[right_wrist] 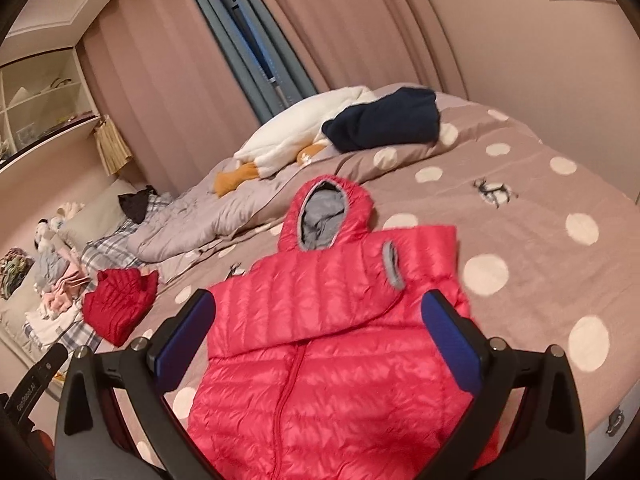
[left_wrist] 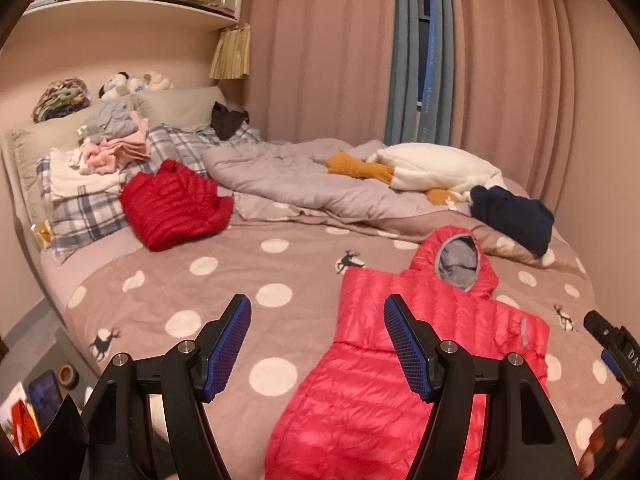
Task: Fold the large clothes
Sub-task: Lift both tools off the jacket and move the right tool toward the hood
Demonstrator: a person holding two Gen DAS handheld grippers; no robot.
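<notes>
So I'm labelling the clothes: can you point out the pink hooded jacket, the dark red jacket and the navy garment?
pink hooded jacket (right_wrist: 320,344): right wrist view, chest.
dark red jacket (left_wrist: 174,204): left wrist view, middle.
navy garment (right_wrist: 384,122): right wrist view, middle.

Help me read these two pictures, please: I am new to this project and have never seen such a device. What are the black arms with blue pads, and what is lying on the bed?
Those are two hand-held grippers; a person carries one in each hand, with no robot arm. Each has a wide-angle camera looking along its two fingers. One picture comes from the left gripper, the other from the right gripper. Both stand open and hold nothing.

On the spotted bedcover lies a pink hooded down jacket, front up, one sleeve folded across its chest. Farther off lie a folded red down jacket, a dark navy garment, a white plush toy, a grey quilt and a pile of clothes by the pillows.
</notes>
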